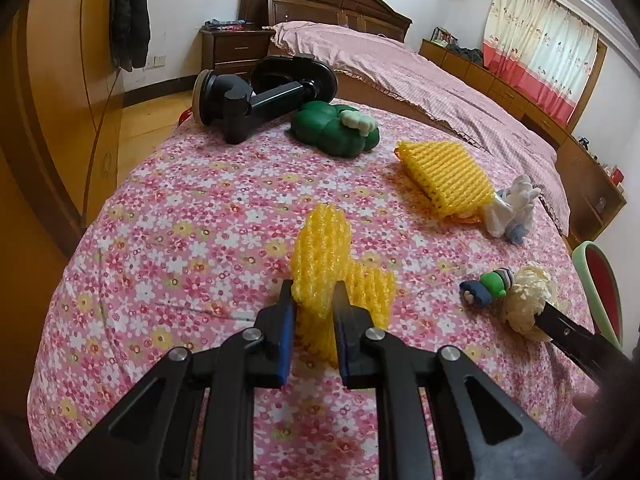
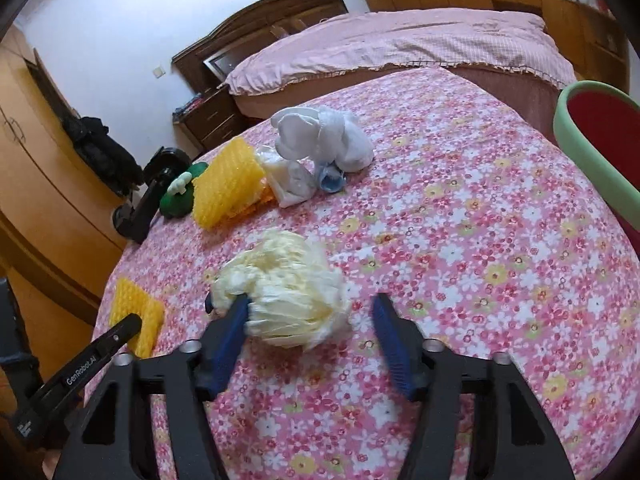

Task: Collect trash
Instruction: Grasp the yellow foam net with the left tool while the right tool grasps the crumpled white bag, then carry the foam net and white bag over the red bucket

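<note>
Left wrist view: left gripper is clamped on yellow foam net. Right gripper is open around the cream wad, only the left finger touching. Off-center squeeze could squirt it sideways. Bin sits well off to the right.

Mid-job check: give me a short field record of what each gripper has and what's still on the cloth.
surface: floral cloth
left gripper: shut on yellow foam net
right gripper: open around cream foam net, one pad touching
still lying: second yellow foam net, white cloth bundle, green plush, black mount
bin: red, green-rimmed, right edge
</note>
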`<state>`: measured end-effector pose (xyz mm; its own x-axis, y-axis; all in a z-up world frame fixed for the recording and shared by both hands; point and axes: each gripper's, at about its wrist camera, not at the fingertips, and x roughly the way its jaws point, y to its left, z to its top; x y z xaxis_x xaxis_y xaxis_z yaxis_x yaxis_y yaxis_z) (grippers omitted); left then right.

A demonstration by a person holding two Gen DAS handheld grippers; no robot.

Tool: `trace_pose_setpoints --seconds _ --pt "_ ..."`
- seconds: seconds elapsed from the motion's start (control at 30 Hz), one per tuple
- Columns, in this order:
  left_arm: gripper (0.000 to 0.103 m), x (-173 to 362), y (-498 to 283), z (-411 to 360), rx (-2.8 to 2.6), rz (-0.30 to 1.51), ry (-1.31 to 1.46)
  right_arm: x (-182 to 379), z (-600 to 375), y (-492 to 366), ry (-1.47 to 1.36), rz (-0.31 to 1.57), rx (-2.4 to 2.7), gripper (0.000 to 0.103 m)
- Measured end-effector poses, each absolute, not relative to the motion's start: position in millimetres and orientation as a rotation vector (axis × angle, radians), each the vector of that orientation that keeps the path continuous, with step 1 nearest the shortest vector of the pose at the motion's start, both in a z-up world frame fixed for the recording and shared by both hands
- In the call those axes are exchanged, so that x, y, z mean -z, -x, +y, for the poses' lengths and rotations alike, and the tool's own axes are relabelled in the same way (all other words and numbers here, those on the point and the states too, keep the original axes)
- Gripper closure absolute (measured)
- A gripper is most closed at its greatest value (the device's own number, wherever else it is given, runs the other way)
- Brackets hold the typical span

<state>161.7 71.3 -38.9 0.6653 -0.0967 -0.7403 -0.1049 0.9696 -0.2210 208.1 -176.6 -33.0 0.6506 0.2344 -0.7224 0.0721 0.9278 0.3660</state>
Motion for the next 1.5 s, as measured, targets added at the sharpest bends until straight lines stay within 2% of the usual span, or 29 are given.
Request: trace_pose_setpoints --seconds 0.03,0.1,0.2,0.73,1.5 --pt "0.086 39 -162 71 -0.005 0.845 0.255 32 -177 -208 -0.386 0.862 -0.103 0.058" --pt "0.086 38 -163 70 -0.004 0.844 0.253 29 -173 -206 -0.371 0.853 -0.115 0.064" --pt "0.086 37 -162 69 -0.001 0.841 0.251 26 -173 -199 -0.362 0.838 -0.112 0.068" --pt "0.086 15 -151 49 0.089 0.816 0.263 -3 -213 -153 -0.430 0.756 -0.044 0.068" --pt "0.086 -21 -148 -36 0.270 0.790 0.167 -34 -273 -108 -0.461 0.614 0.061 0.068"
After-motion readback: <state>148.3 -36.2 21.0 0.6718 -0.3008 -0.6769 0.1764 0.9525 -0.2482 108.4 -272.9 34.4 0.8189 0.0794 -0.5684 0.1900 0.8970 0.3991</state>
